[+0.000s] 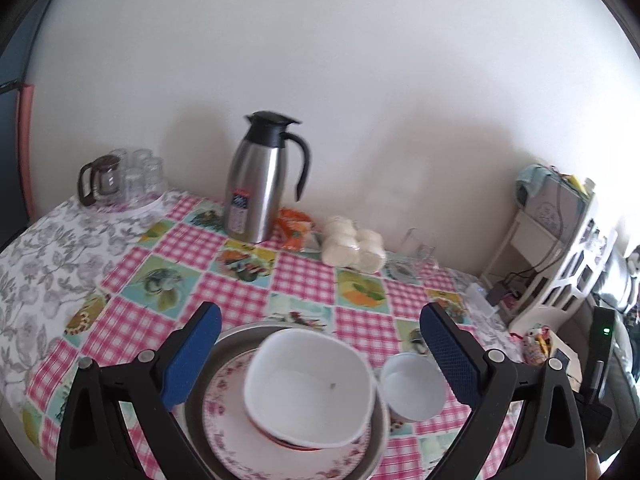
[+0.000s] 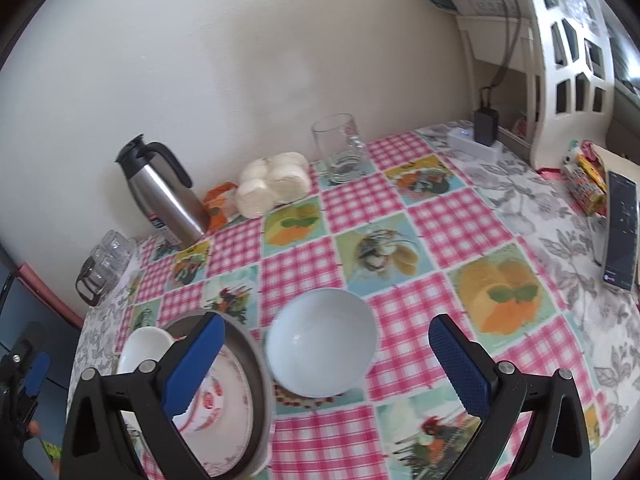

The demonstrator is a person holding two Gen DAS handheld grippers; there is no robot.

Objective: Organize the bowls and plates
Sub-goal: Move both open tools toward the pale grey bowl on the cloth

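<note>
The left claw is spread wide and holds nothing. Between and just below its fingers sits the stack: a metal tray at the bottom, a flowered plate on it, and a squarish white bowl on top, leaning a little toward the right finger. Just inside that right finger stands a small round bowl, on the checked tablecloth beside the stack, close to it but not on it.

The right claw is also spread and empty, with the same small bowl centred between its fingers, upright on the cloth. The stack lies behind its left finger.

The step in hand looks like gathering the last loose bowl. The next move likely calls for lowering the right claw over one wall of the small bowl, pinching the rim firmly, lifting it, and nesting it in the squarish bowl without tipping the leaning stack.
</note>
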